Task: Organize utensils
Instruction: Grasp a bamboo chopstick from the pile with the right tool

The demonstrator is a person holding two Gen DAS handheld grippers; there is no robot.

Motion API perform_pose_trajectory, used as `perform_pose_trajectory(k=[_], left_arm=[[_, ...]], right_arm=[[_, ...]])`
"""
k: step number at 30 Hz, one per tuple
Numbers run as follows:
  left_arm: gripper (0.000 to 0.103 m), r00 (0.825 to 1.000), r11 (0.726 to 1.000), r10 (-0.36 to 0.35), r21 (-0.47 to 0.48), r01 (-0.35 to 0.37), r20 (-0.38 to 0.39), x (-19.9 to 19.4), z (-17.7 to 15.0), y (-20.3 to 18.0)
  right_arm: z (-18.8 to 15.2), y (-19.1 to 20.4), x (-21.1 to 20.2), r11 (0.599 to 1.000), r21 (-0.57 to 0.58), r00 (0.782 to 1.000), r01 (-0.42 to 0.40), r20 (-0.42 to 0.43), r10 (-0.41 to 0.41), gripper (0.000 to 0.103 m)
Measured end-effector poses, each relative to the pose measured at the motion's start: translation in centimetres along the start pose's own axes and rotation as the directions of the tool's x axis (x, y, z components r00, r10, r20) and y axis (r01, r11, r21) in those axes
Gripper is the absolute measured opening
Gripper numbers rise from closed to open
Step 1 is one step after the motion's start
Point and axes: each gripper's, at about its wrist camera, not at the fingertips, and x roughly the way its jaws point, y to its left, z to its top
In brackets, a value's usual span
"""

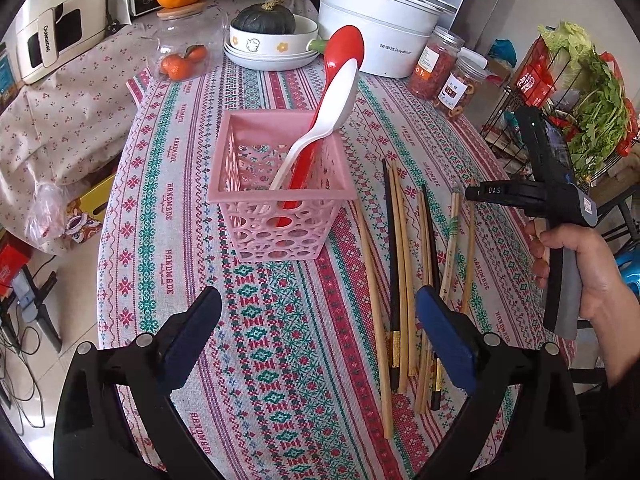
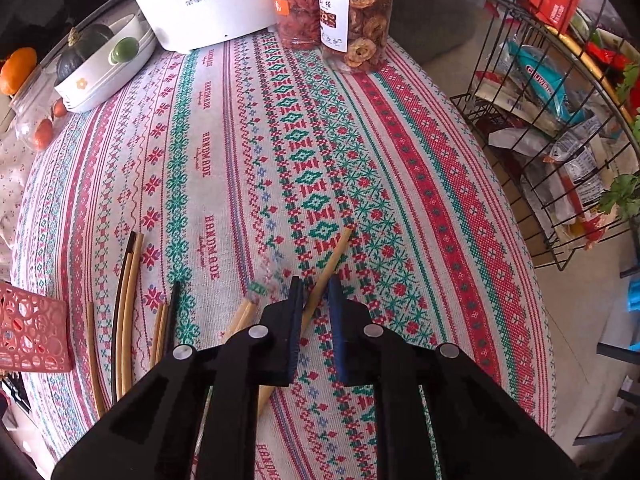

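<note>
A pink perforated basket (image 1: 280, 194) stands mid-table and holds a red spoon (image 1: 344, 48) and a white spoon (image 1: 340, 96). To its right, several bamboo and black chopsticks (image 1: 400, 260) lie loose on the patterned tablecloth. My left gripper (image 1: 320, 320) hovers open and empty in front of the basket, its right finger over the chopsticks' near ends. My right gripper (image 2: 316, 296) points down at the cloth, shut on one bamboo chopstick (image 2: 338, 248) that crosses slantwise between its pads. More chopsticks (image 2: 126, 312) and the basket (image 2: 32, 332) lie to its left.
At the back stand a white electric cooker (image 1: 376, 28), two jars of dried fruit (image 1: 436, 64), a bowl with a green squash (image 1: 272, 40) and a glass jar of oranges (image 1: 184, 52). A wire rack of greens (image 1: 580, 100) stands off the table's right edge. A hand (image 1: 580, 264) grips the right handle.
</note>
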Motion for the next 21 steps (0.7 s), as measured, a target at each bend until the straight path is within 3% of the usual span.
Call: perform_pose_trajectory(k=[2,6,8,11,16,21], left_arm=[[0.085,1.0,1.0,-0.019,-0.01,0.019,-0.008,0.3,0.0,-0.1],[0.069,0.998,0.998,-0.064,-0.01,0.064,-0.025,0.9,0.0,-0.9],[0.057,0.996,0.997,-0.083,0.007,0.083,-0.033,1.4,-0.1,-1.7],[0.049,0.996,0.996,-0.089,0.027,0.09,-0.031,2.6,0.1,-3.1],[0.035,0.999,0.999,-0.028,0.039,0.028,0.019,5.4,0.8,-4.7],[0.03,0.992,0.986,0.082,0.137,-0.094,0.094,7.6,0.8,-6.3]], right_arm=[[-0.4,-0.2,-0.2,0.999,-0.021,0.999,-0.028,-0.02,0.028,0.006],[-1.5,-0.6,-1.0,0.994,-0.031,0.993,-0.107,-0.055,0.105,0.006],[-2.0,-0.7,-1.9,0.99,-0.042,0.99,-0.134,-0.047,0.132,0.006],[-2.5,-1.0,-3.6,0.983,-0.064,0.985,-0.172,-0.028,0.17,0.005],[-3.2,-2.1,-5.1,0.975,-0.082,0.978,-0.208,-0.016,0.208,0.006],[-4.2,-3.3,-5.3,0.97,-0.096,0.975,-0.223,-0.036,0.221,0.006]])
